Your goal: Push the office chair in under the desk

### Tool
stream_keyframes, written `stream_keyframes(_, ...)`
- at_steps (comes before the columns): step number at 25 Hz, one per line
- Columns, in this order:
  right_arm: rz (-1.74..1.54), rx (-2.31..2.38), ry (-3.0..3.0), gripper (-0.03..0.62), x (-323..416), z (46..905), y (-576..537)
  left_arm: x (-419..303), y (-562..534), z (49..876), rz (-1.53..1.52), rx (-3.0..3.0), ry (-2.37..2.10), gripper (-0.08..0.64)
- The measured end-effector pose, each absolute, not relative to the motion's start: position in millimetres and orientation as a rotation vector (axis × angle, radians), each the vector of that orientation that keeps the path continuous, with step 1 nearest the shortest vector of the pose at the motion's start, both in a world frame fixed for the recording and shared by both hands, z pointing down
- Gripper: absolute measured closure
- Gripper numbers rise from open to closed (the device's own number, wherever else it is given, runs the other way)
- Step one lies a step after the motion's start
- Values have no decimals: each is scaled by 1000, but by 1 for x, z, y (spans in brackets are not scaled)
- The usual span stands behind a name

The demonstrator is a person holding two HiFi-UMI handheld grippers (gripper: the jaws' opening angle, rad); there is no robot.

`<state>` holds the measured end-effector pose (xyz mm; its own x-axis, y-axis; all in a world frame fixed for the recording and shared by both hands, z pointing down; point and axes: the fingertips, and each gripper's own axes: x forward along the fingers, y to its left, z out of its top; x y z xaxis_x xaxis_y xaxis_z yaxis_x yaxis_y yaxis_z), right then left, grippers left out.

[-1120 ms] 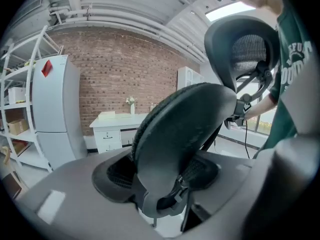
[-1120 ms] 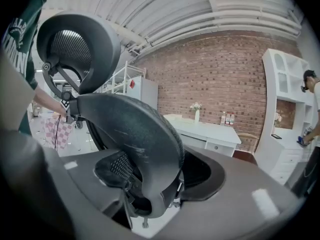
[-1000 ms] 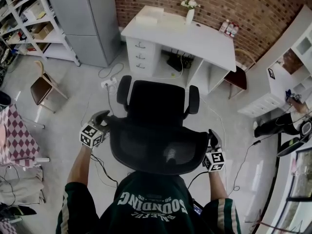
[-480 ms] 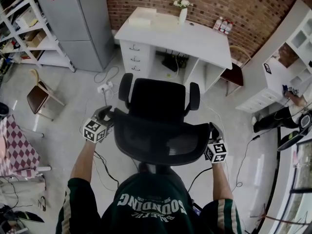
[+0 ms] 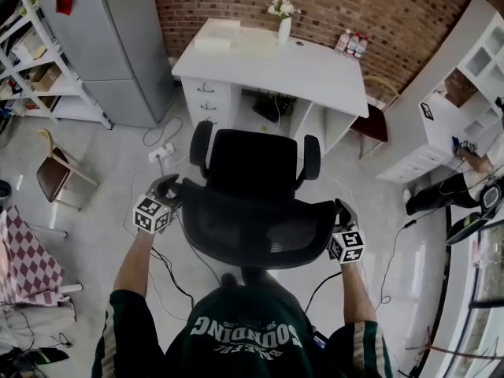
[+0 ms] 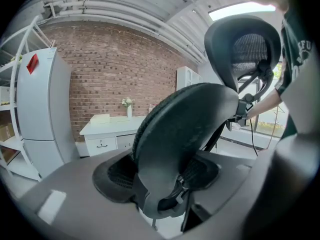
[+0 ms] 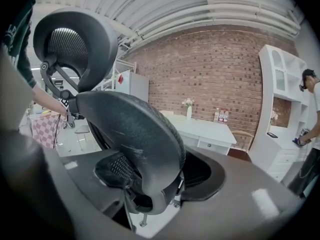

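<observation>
Little done yet — clasps the office chair (image 5: 256,172) by its backrest's (image 5: 260,227) side edges in left gripper (image 5: 164,191) and right gripper (image 5: 342,213), holds it facing the white desk (image 5: 315,69) but well apart from the kneehole (image 5: 276,109) — rolling-in all to do.

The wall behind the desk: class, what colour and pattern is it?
Reddish-brown brick wall, in regular courses; clearest in the right gripper view.

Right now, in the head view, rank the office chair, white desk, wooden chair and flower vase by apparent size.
1. The office chair, though its nearness to the camera inflates it.
2. The white desk.
3. The wooden chair.
4. The flower vase.
</observation>
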<state>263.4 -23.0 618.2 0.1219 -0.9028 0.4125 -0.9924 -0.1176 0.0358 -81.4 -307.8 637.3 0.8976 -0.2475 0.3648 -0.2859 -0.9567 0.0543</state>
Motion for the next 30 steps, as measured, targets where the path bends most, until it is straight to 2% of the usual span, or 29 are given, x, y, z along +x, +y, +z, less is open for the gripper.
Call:
stream_keyframes(16,431,2169,-1838,325,334,620,-102,-11,-387,639,570,2949,-402,311)
stream_keyframes(30,433,2130,-1927,344,322,625,-123,1,-423,636,558,2953,-355,310)
